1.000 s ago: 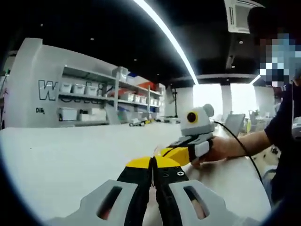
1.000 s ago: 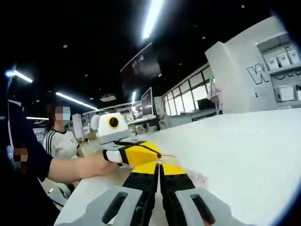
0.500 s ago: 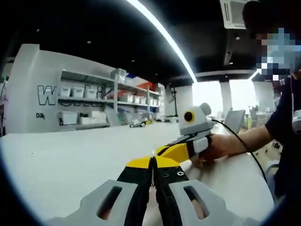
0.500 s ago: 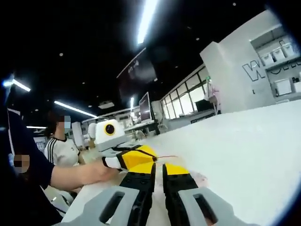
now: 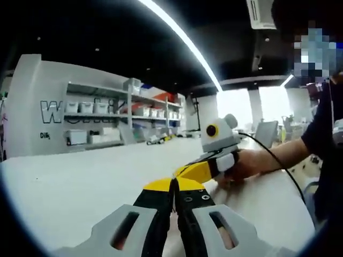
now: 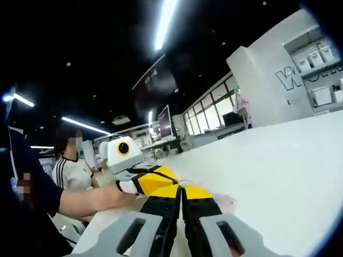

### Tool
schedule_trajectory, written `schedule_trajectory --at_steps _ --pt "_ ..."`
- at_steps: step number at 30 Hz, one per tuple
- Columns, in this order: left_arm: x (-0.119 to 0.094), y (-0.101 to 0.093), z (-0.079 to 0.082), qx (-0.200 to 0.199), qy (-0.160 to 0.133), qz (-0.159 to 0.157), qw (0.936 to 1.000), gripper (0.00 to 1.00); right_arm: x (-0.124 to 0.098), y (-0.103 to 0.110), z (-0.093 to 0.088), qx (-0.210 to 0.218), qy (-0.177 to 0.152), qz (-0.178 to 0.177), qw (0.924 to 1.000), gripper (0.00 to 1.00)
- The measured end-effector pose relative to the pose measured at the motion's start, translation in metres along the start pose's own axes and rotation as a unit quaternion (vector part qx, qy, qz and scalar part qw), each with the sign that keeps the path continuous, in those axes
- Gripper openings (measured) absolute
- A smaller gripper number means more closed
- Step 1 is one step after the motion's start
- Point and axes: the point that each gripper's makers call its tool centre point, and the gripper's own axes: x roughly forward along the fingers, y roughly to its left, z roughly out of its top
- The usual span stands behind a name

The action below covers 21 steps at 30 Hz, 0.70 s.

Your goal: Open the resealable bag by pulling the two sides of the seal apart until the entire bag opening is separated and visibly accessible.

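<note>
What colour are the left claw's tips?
Yellow tips on black jaws of the left claw, clearest in the left gripper view.

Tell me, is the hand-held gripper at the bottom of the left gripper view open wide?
No, the left hand-held gripper has its jaws pressed together over the white table.

The left gripper view sits low over the desk (image 5: 80,182), looking along its own left claw (image 5: 175,187) toward the shelves (image 5: 102,120). The right claw (image 5: 185,172) enters from the right, close ahead. The right gripper view is equally low, facing across the desk (image 6: 278,171) toward the windows (image 6: 211,120), with the left claw (image 6: 158,179) entering from the left (near its own right claw (image 6: 181,193)). Both views share the desk, the claws' meeting point and the lettered wall (image 6: 292,80).
</note>
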Motion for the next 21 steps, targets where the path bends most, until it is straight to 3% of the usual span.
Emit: schedule_trajectory --at_steps 8,21 --pt "0.0000 -0.0006 0.0007 0.010 0.003 0.002 0.9999 0.01 -0.0012 -0.0001 -0.0031 0.032 0.011 0.003 0.9994 0.00" --pt "-0.0007 0.0002 0.0016 0.026 0.005 0.007 0.9996 0.00 -0.0016 0.0002 -0.0097 0.045 0.029 0.005 0.9986 0.00"
